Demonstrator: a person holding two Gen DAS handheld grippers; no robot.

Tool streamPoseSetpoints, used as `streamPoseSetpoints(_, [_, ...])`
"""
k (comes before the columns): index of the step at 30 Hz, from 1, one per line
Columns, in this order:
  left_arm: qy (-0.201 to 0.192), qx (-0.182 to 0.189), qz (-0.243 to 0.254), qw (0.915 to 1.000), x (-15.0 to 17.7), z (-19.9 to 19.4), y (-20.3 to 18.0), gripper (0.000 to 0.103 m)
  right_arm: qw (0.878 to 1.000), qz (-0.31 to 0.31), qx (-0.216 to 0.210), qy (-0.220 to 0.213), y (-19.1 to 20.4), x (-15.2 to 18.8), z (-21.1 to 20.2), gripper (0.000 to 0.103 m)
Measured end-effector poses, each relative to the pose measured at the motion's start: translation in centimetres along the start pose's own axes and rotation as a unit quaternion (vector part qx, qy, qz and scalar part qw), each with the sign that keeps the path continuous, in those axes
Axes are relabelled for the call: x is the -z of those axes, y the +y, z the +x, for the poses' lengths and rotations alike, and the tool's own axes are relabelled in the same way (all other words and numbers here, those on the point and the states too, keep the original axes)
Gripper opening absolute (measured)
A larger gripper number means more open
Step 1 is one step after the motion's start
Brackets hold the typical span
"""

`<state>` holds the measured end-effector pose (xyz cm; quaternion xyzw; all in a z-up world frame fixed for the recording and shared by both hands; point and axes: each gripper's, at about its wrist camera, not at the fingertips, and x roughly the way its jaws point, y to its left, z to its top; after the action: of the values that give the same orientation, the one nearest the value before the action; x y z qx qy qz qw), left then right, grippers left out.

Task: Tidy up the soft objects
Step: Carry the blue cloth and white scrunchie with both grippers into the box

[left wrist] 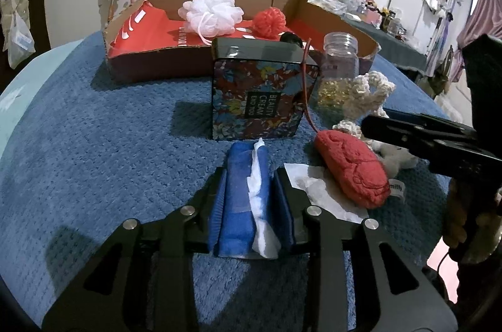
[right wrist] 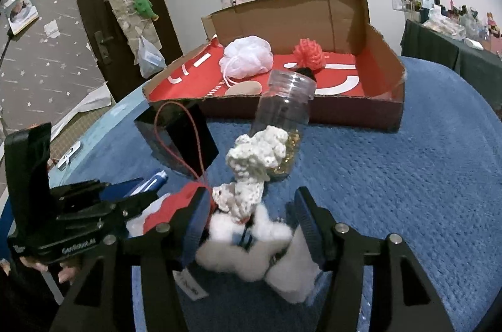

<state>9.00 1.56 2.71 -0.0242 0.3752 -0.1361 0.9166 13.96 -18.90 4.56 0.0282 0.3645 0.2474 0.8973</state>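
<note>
Left gripper point(left wrist: 251, 194) pinches a blue cloth point(left wrist: 241, 200) mid-blanket. Right gripper point(right wrist: 251, 225) spreads around a white plush point(right wrist: 248, 244) beside it. Next: close, then carry both to the far-edge box point(right wrist: 370, 112).

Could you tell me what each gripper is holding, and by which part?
Left gripper: blue tissue pack, clamped by its long sides. Right gripper: jaws open around the white plush toy, not gripping.

my left gripper point(left wrist: 251, 191) and right gripper point(right wrist: 251, 225) are black, with silver round screws and ribbed blue pads point(right wrist: 309, 225); one body carries white lettering.
</note>
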Motion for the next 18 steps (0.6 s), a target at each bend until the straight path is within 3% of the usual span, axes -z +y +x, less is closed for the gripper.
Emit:
streamPoseSetpoints(1, [0.000, 0.000, 0.001, 1.0000, 0.0, 0.1, 0.0, 0.029, 1.000, 0.001, 0.002, 0.001, 0.0, -0.1, 0.3, 0.057])
streamPoseSetpoints(3, [-0.004, 0.001, 0.001, 1.0000, 0.0, 0.1, 0.0, 0.029, 1.000, 0.003, 0.000, 0.004, -0.1, -0.2, 0.8, 0.041])
streamPoseSetpoints(4, [-0.005, 0.001, 0.003, 1.0000, 0.1, 0.1, -0.1, 0.025, 1.000, 0.004, -0.008, 0.006, -0.1, -0.2, 0.9, 0.022])
streamPoseSetpoints(5, [-0.005, 0.001, 0.005, 1.0000, 0.1, 0.1, -0.1, 0.024, 1.000, 0.006, -0.017, 0.004, 0.0, -0.1, 0.9, 0.015])
streamPoseSetpoints(12, [-0.015, 0.009, 0.002, 0.9998, 0.3, -1.2, -0.3, 0.024, 0.999, -0.016, -0.009, -0.034, 1.3, 0.7, -2.5, 0.013])
streamPoseSetpoints(18, [-0.029, 0.012, 0.006, 0.9995, 0.5, -2.5, -0.6, 0.024, 0.999, -0.006, -0.009, -0.040, 1.2, 1.8, -4.8, 0.013])
